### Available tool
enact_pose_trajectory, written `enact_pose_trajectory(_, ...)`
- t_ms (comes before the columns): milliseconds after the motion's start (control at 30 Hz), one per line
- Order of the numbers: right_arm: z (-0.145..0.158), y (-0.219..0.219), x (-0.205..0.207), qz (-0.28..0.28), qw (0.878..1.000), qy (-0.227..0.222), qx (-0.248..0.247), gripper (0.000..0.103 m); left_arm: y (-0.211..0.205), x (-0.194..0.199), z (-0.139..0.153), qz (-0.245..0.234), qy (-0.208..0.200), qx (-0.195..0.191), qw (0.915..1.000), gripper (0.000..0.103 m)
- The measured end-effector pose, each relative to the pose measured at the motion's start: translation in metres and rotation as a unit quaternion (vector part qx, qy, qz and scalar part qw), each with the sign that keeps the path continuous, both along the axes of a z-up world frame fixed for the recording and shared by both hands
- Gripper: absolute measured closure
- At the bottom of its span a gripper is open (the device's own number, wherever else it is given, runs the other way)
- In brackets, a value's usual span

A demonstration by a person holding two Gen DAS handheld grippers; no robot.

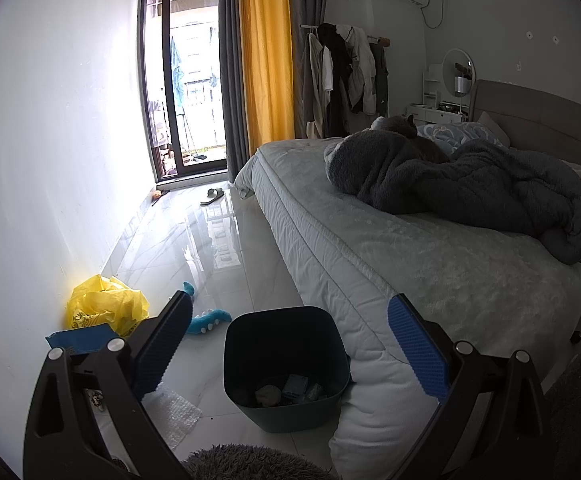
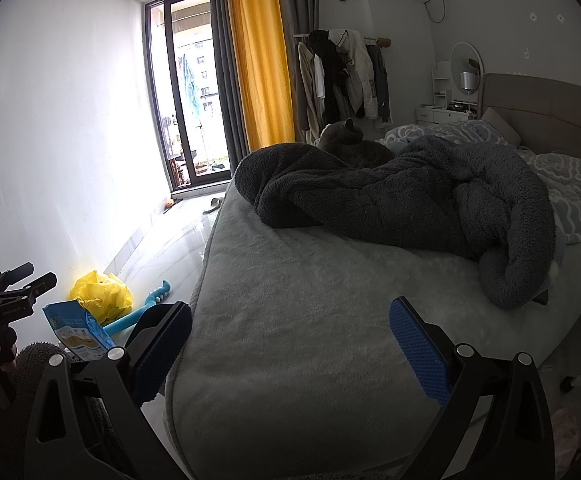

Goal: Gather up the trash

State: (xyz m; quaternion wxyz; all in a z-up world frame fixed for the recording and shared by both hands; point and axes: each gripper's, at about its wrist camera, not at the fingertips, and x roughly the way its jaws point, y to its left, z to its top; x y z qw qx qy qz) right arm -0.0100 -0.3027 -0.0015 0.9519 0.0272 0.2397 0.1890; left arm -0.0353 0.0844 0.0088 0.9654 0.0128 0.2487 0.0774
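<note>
Presently we list the bedroom floor and its holdings.

Item: left gripper [image 1: 288, 340], fingers spread wide and holding nothing, poised above the dark bin [image 1: 286, 368]. We judge it is held there as the drop point for gathered rubbish.

Item: right gripper [image 2: 290, 344], likewise spread and empty, raised over the corner of the bed [image 2: 310, 320]; it frames bedding only, and we judge it idle for now.

Item: the bin, standing upright on the tiles, touching the mattress edge. Contents: a pale crumpled wad, a bluish packet and other scraps on the bottom; it is far from full, and we cannot name each piece.

Item: trash not yet collected, all by the left wall. A crumpled yellow plastic bag [image 1: 106, 306]; a blue snack packet [image 2: 78, 334] just beside it; a sheet of bubble wrap [image 1: 170, 412] flat on the tiles near the bin.

Item: a teal plush toy [image 1: 206, 318] on the floor between bag and bin. We take it for a toy, not rubbish.

Item: a grey cat [image 2: 350, 142] resting on the dark fleece blanket [image 2: 410, 196], well apart from the work.
</note>
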Motion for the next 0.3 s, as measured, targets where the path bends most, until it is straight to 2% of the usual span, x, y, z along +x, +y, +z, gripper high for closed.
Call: enact_pose_trajectory(300,-0.0001,-0.0006,0.0004,0.0,1.0,0.0,0.0,0.003,0.0007,0.0,0.0003,-0.001,0.0,0.0,1.0,0.003)
